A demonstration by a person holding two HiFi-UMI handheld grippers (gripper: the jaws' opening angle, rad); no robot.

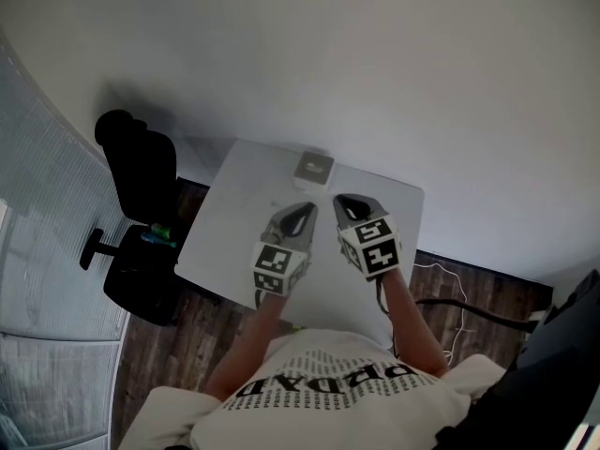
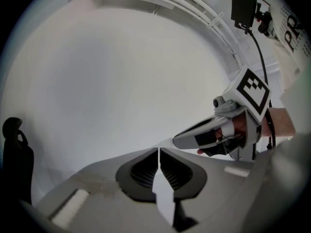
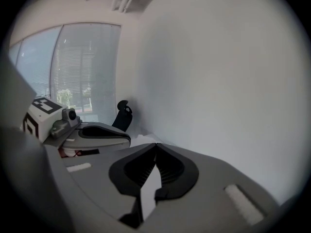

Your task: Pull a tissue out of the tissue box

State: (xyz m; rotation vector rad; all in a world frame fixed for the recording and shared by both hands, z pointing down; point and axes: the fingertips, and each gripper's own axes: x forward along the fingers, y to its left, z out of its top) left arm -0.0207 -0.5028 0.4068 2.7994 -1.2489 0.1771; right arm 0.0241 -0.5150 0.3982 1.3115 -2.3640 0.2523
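Observation:
The tissue box (image 1: 314,168), small and grey with a pale top, stands at the far edge of the white table (image 1: 239,204). Neither gripper view shows it. In the head view, both grippers hover side by side over the table's middle, a short way on the near side of the box. My left gripper (image 1: 308,207) (image 2: 159,150) is shut, its tips meeting with nothing between them. My right gripper (image 1: 340,199) (image 3: 156,144) is shut too and holds nothing. Each gripper view catches the other gripper: the right one (image 2: 194,136) and the left one (image 3: 104,135).
A black office chair (image 1: 139,216) (image 3: 123,115) stands at the table's left side, by a window with blinds (image 3: 82,72). A white wall (image 1: 375,64) runs just behind the table. Cables (image 1: 450,298) lie on the wooden floor at the right.

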